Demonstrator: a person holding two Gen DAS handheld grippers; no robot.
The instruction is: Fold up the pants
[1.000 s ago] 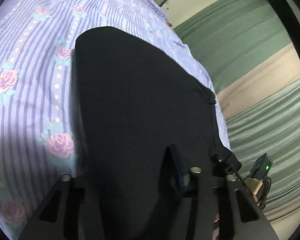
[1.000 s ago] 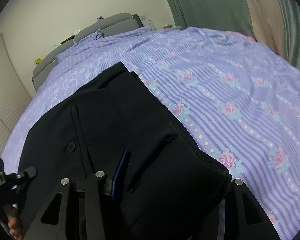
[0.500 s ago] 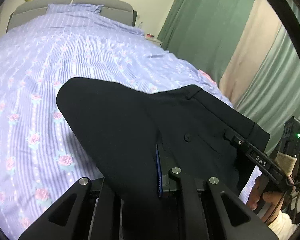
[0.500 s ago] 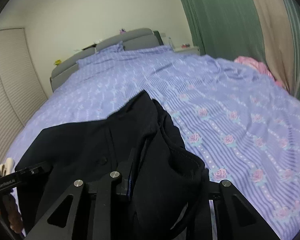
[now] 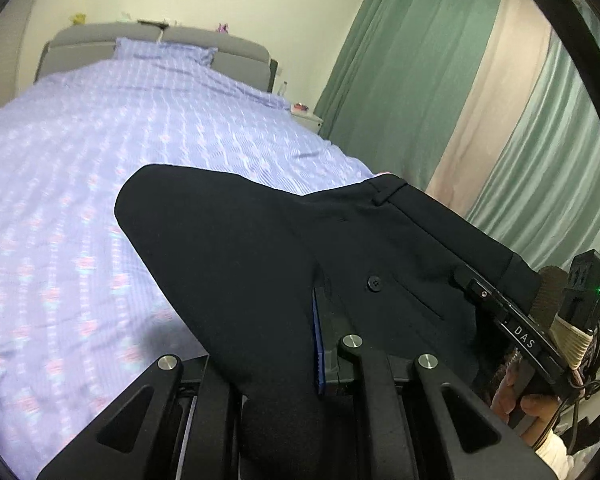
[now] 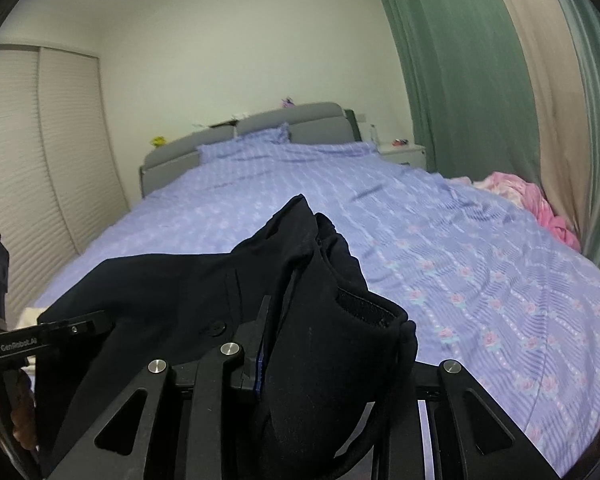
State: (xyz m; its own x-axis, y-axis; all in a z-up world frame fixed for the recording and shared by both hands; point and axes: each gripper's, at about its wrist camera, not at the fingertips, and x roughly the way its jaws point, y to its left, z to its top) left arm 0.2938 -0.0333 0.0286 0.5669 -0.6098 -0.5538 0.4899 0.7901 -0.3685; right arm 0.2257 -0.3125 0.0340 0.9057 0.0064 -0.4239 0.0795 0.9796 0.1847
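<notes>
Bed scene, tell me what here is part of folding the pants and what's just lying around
Part of the job:
black pants
left gripper, shut on the pants
right gripper, shut on the pants
bed, the folding surface

Lying about:
pink cloth
pillow
nightstand
green curtains

pants [image 5: 260, 248] lifted off bed [image 5: 80, 160] — grippers tightened

You see dim, even indoor light, no glare, motion blur smearing the bedspread [image 5: 80, 184] pattern, black pants [image 5: 260, 248] losing detail in shadow, strong fisheye bending, dark vignette at your corners.
</notes>
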